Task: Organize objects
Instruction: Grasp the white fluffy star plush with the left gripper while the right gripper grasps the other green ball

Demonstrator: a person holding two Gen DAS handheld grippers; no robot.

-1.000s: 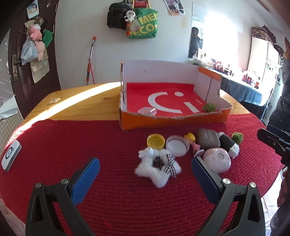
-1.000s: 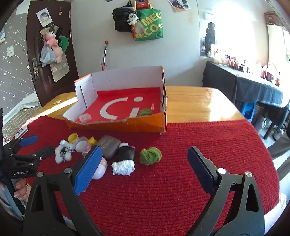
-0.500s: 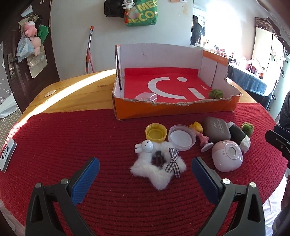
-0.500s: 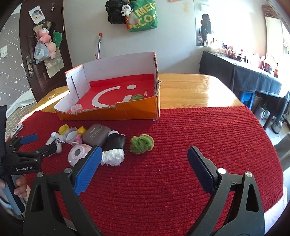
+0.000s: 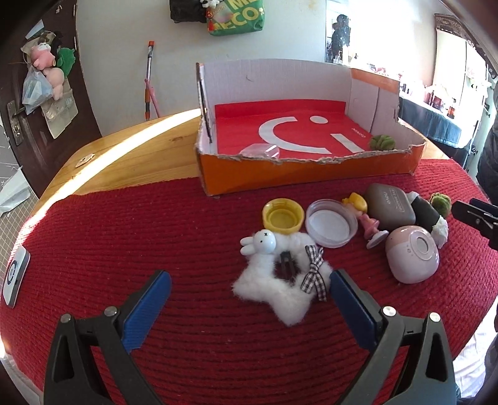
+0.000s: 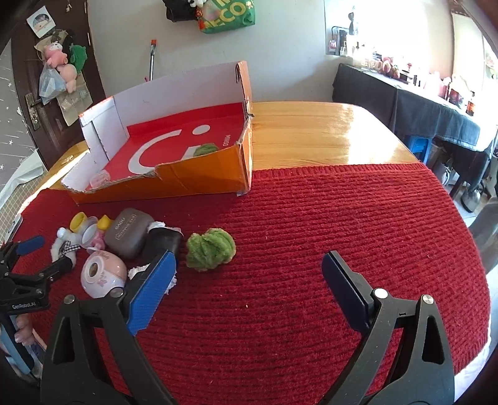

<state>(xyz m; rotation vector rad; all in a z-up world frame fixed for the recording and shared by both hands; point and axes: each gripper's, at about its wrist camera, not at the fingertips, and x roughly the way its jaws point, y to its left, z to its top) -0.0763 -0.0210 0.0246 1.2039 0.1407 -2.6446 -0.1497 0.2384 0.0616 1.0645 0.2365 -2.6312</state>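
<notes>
Plush star (image 5: 280, 280) partly hidden by left gripper (image 5: 249, 289); both grippers' jaws wide, empty.

bare red mat (image 6: 342, 218) right, clutter (image 6: 124, 236) left

- I see a white wall (image 5: 109, 46) behind a wooden table (image 5: 130, 159), with a green bag (image 5: 238, 17) hung high on it.
- A dark door (image 6: 28, 102) stands at far left — soft toys (image 6: 60, 62) dangle from it.
- A red knitted mat (image 6: 342, 224) covers the near half of the table.
- To the right, a side table under a dark cloth (image 6: 420, 106) carries clutter, and bright daylight washes out a window (image 6: 404, 31) above it.
</notes>
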